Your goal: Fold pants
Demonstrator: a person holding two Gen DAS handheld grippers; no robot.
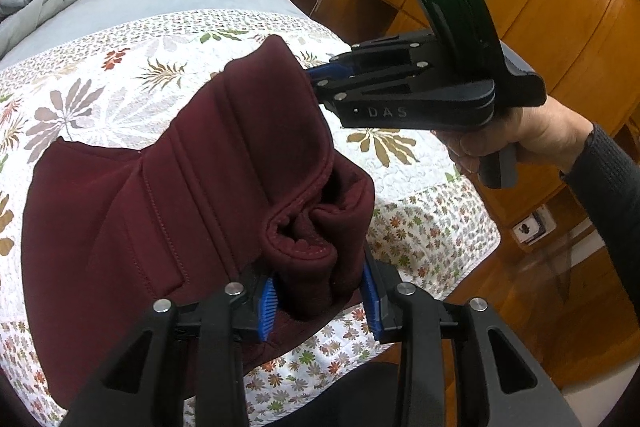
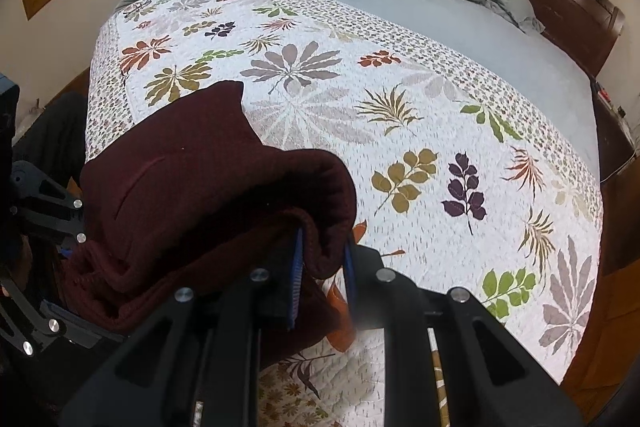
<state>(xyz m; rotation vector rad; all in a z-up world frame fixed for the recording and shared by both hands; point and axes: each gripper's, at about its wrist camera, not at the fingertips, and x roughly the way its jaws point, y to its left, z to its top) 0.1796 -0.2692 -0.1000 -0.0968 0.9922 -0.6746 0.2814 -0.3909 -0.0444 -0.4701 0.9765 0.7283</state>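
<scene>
Over the near edge of the bed's flowered quilt (image 2: 400,107), holds the dark red pants (image 1: 160,207) up by one end, with the rest lying flat on the quilt, close to that edge. Carries the lifted end as a thick, soft hump between the two tools. Pinches a fat rolled bunch of cloth with the left gripper (image 1: 320,287), blue pads pressed on both sides of it. Pinches a thinner folded edge with the right gripper (image 2: 322,259), pads close together with cloth between them. Grips the right tool's handle in a hand (image 1: 520,139) out past the quilt's right edge.

Could go wrong in a few ways from here:

- Could lay the whole fold down crooked, by lowering one side first or setting it further along than the other. Would leave the edges not matching.
- Could drag the flat part across the quilt and wrinkle it, by pulling too hard.
- Could let some cloth slide off the quilt's near edge, with part of the pants lying right beside it.
- Could lose the fat bunch on the left, thanks to thick, springy cloth pushing back on the pads. Would drop that corner and spoil the fold.
- Could trap a lump inside, with cloth already bunched up by the left pads. Would make a bumpy fold, not a flat one.
- Could snag the tiny ribs of the blue pads in the fuzzy cloth on letting go, and tug the fold open again.
</scene>
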